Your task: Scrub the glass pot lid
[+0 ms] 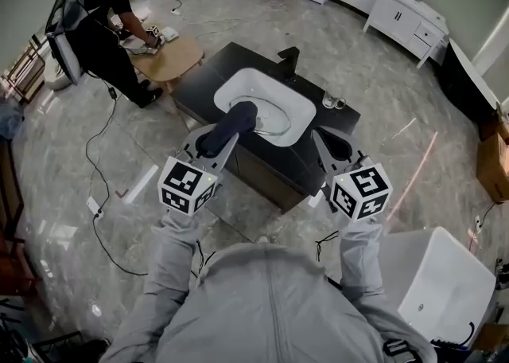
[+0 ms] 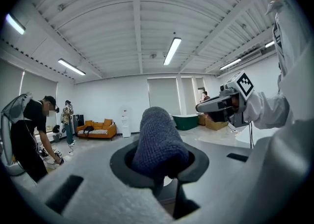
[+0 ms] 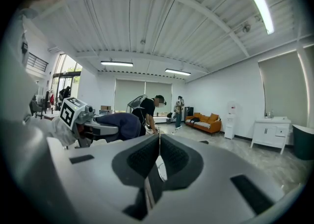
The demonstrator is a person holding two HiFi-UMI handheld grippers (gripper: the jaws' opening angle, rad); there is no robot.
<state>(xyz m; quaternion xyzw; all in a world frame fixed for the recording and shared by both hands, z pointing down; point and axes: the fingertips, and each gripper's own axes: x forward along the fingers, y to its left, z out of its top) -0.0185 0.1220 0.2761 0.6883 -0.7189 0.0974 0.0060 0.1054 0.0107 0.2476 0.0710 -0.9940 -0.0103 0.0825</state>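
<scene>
Scrub cloth (image 1: 237,122) pinched in left claw (image 1: 213,145), right claw (image 1: 337,146) pressed together.
The cloth's long axis is aimed up-right, over the sink (image 1: 306,107) at frame centre.

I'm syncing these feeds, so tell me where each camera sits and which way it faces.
Head view: on the head, facing steeply down at the sink; grey sleeves, left gripper and right gripper show.
Left gripper view: on that gripper, facing across the room; jaws clamp a dark cloth.
Right gripper view: on that gripper, facing across the room; jaws together.
Shared: both gripper views show the orange sofa.
</scene>
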